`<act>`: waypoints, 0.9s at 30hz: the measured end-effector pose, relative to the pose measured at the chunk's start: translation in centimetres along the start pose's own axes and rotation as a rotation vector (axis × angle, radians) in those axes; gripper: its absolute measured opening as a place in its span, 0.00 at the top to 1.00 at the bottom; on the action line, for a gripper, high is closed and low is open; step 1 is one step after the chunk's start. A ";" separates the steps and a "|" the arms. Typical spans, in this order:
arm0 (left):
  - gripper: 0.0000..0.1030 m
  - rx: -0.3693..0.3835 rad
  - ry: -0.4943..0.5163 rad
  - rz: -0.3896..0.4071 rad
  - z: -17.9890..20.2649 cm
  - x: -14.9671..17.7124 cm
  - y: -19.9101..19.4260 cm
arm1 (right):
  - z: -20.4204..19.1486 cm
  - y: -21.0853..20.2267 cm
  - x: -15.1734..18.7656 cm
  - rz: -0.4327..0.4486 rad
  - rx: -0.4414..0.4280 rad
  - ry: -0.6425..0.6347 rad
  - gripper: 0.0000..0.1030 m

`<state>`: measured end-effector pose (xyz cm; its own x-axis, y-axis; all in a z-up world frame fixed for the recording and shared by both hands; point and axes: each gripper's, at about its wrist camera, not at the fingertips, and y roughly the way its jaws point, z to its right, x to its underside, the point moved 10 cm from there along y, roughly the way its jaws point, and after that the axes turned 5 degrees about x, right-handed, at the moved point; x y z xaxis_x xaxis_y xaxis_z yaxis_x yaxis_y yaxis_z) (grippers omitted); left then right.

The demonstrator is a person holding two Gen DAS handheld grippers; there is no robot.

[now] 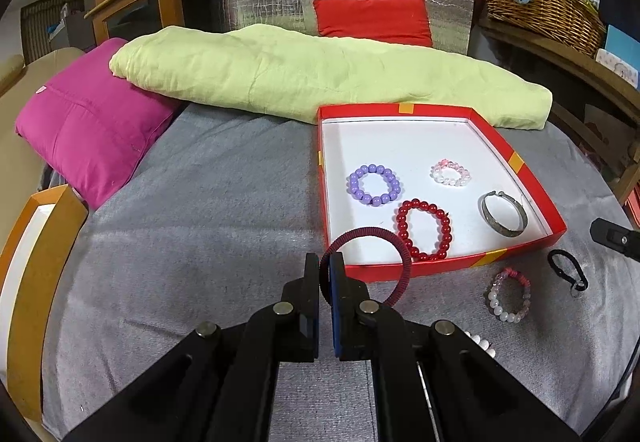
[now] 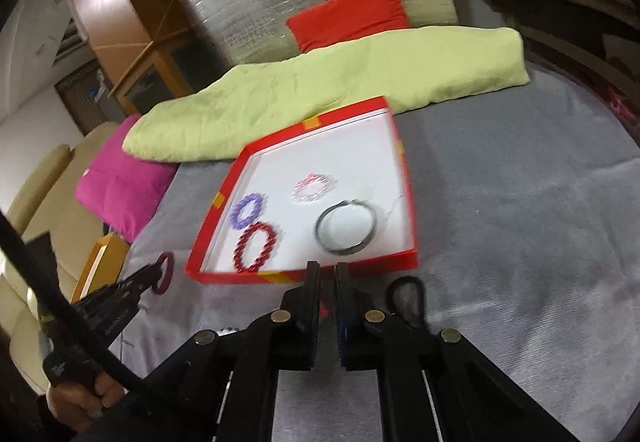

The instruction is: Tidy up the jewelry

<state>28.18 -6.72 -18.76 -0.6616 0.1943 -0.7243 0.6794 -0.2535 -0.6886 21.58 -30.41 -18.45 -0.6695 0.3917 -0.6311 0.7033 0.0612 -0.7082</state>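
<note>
Left black two-finger gripper (image 1: 325,270): matte plastic linkage arms, round silver pivot pins, blue pad lining on one finger (image 1: 335,306). Right black two-finger gripper (image 2: 326,278): same linkage, brass-toned pivot pins, pale slots along arms. Bare-skinned left hand (image 2: 86,400) on black handle; thick black cable (image 2: 60,302) alongside.

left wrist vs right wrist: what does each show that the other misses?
Left wrist only: the pink-and-white bead bracelet and white beads on the gray blanket, outside the box; the left tool close up, shut on a maroon hair tie.

Right wrist only: the person's hand holding the left tool.

Both: red box with purple, red, pink-white bracelets and metal bangle; black hair tie.
</note>
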 end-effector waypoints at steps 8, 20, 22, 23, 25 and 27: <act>0.95 0.009 -0.019 -0.007 -0.1 0.0 0.2 | 4.5 2.2 1.4 -0.105 0.088 0.058 0.32; 0.95 0.017 0.007 -0.023 1.2 0.2 0.7 | 4.1 4.7 4.2 -0.178 0.250 -0.183 0.91; 0.95 0.018 0.003 -0.022 1.2 0.2 0.7 | 4.4 4.3 3.8 -0.165 0.243 -0.149 0.92; 0.95 0.019 0.004 -0.020 1.2 0.1 0.7 | 4.5 3.9 3.3 -0.151 0.225 -0.122 0.92; 0.95 0.018 0.002 -0.013 1.2 0.0 0.6 | 4.5 3.0 2.5 -0.120 0.184 -0.070 0.92; 0.95 0.014 -0.007 -0.001 1.0 -0.2 0.5 | 4.2 2.0 1.6 -0.081 0.129 -0.021 0.92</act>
<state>28.32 -7.87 -18.88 -0.6648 0.1879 -0.7230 0.6741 -0.2660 -0.6891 20.92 -33.56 -22.22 -0.7289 0.3709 -0.5754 0.6110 -0.0266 -0.7912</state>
